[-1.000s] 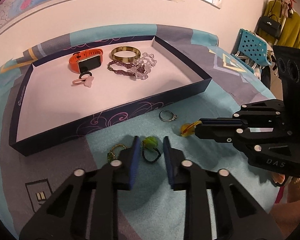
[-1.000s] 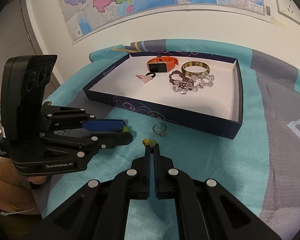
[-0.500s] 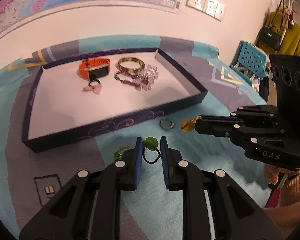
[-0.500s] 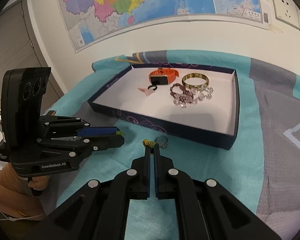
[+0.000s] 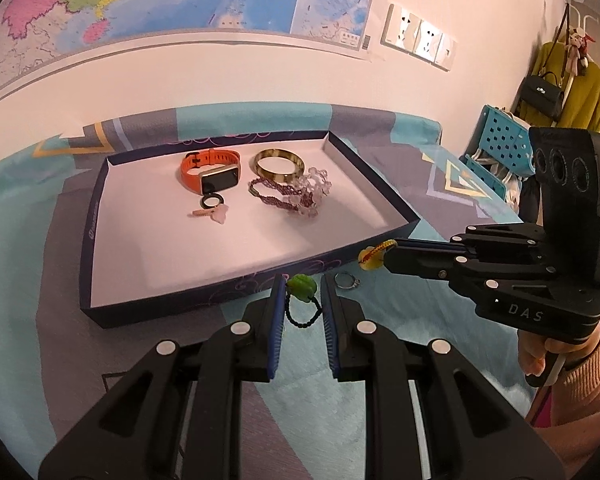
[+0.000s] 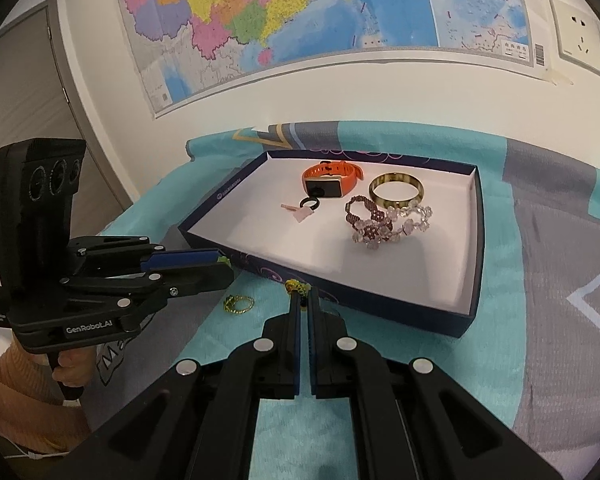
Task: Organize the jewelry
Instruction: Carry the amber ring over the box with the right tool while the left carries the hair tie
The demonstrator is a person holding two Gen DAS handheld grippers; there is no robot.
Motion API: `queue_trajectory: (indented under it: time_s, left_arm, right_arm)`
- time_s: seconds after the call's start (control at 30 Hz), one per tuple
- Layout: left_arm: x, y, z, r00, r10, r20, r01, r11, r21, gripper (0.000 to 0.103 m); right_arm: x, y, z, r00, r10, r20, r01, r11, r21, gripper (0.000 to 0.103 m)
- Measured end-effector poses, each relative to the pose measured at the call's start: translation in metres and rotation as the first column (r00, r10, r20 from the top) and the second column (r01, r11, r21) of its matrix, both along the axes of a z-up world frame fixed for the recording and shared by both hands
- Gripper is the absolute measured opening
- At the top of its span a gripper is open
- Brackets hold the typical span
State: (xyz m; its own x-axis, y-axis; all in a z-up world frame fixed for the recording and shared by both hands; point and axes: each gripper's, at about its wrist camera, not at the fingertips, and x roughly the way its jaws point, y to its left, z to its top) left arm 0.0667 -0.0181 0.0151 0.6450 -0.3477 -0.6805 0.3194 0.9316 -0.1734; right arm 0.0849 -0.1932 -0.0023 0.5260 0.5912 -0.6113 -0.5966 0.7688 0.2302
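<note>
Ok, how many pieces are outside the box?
4: green-bead ring in left tool, yellow ring in right tool, silver ring and gold ring on cloth; some may be hidden.

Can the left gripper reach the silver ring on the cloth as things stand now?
Probably not yet: the left gripper already holds the green bead ring between its pads. The silver ring lies uncovered just beside it.

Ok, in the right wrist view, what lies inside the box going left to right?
Pink key-shaped charm → black ring → orange smartwatch → purple beaded bracelet → gold bangle → clear crystal bracelet, all in the dark blue box.
</note>
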Motion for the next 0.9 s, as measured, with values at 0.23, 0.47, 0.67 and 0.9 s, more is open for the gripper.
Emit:
queue_trajectory:
  time_s: [0.23,0.47,0.67,0.9]
  left_arm:
    - [0.006,0.004,0.004,1.0,0.012,0.011,-0.012,1.0,0.0,0.018]
    - [0.013,0.006,0.007,1.0,0.02,0.022,-0.02,1.0,0.014,0.018]
    - [0.019,0.006,0.008,0.999,0.024,0.027,-0.025,1.0,0.019,0.018]
    - [0.027,0.008,0.006,0.999,0.03,0.021,-0.03,0.999,0.028,0.018]
  right_arm:
    - [0.008,0.003,0.002,1.0,-0.002,0.003,0.002,1.0,0.004,0.002]
    - [0.021,0.006,0.003,1.0,-0.005,0.001,0.005,1.0,0.008,0.002]
    - [0.029,0.009,0.004,1.0,-0.003,0.002,0.003,1.0,0.012,0.002]
    - [0.04,0.014,0.004,1.0,0.0,-0.007,0.001,1.0,0.016,0.002]
